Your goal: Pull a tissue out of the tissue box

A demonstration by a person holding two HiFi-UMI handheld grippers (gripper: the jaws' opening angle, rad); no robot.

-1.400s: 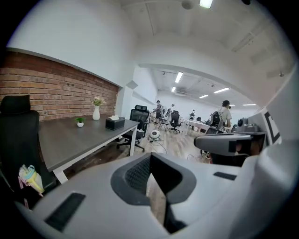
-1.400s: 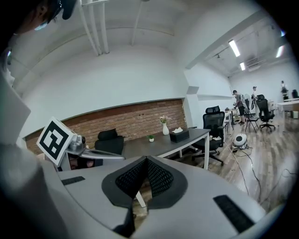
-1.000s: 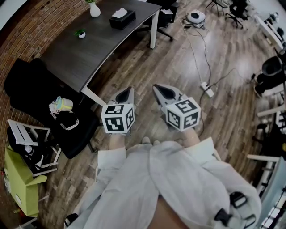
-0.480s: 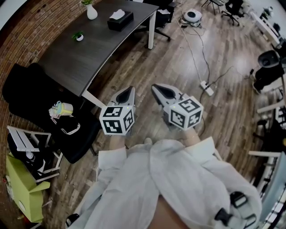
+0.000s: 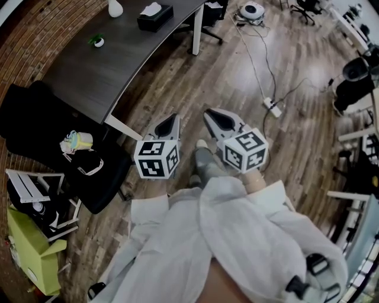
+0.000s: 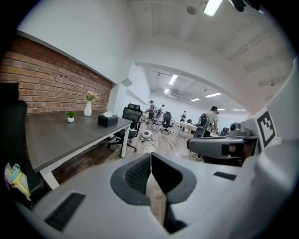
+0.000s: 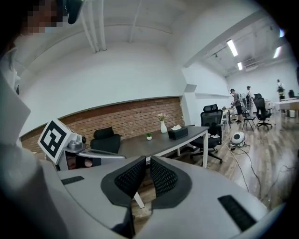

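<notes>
the left gripper (image 5: 170, 122) and right gripper (image 5: 212, 116) have their jaws together, empty, above open wooden floor (image 5: 237, 89); the tissue box (image 5: 155, 16) sits well apart, near the worktop's (image 5: 118, 65) far edge

The worktop (image 5: 118, 65) is standing ahead and to the left, along the brick wall (image 5: 29, 41). On it, the tissue box (image 5: 155, 16) is sitting near the far end, with a vase (image 5: 115, 8) to its left and a potted plant (image 5: 98, 41) nearer. The left claw (image 5: 173, 118) and right claw (image 5: 208, 113) are hanging side by side over the floor (image 5: 237, 77), well apart from the worktop. A power strip (image 5: 273, 107) is lying on the floor to their right.
</notes>
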